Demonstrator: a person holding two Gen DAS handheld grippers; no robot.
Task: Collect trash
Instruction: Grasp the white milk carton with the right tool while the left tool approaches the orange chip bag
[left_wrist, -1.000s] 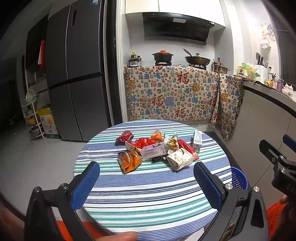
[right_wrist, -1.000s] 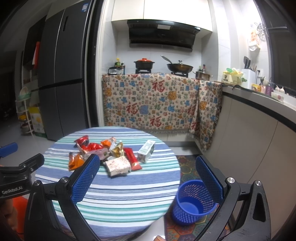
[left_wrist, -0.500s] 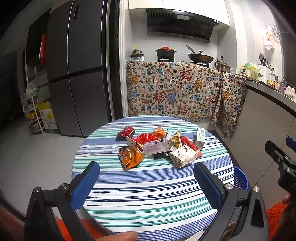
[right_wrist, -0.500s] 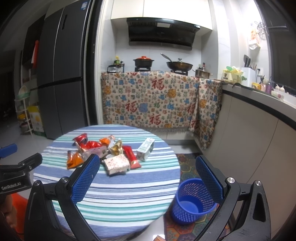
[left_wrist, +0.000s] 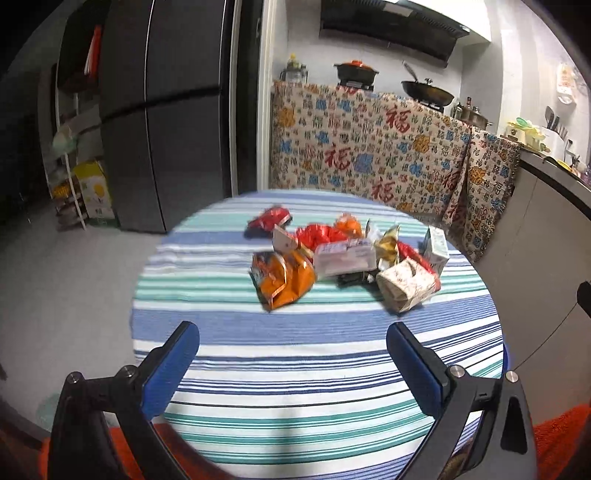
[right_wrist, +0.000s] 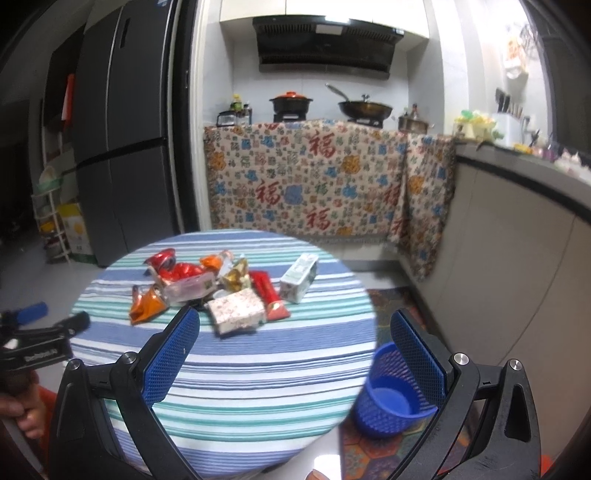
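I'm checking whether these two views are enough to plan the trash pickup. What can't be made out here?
- Blue basket: right wrist view, its right side hidden by the right gripper finger; in the left wrist view the table hides nearly all of it.
- Small dark item under the wrapper pile: mostly covered, unidentifiable.
- Wrapper print: motion-blurred, unreadable.
- Left gripper: open, nothing held.

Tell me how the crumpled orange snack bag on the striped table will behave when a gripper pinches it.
The orange snack bag looks creased and opened, so it will probably crush flat and flop. It seems empty, so likely very light. Its glossy film may slip between the pads of the left gripper.
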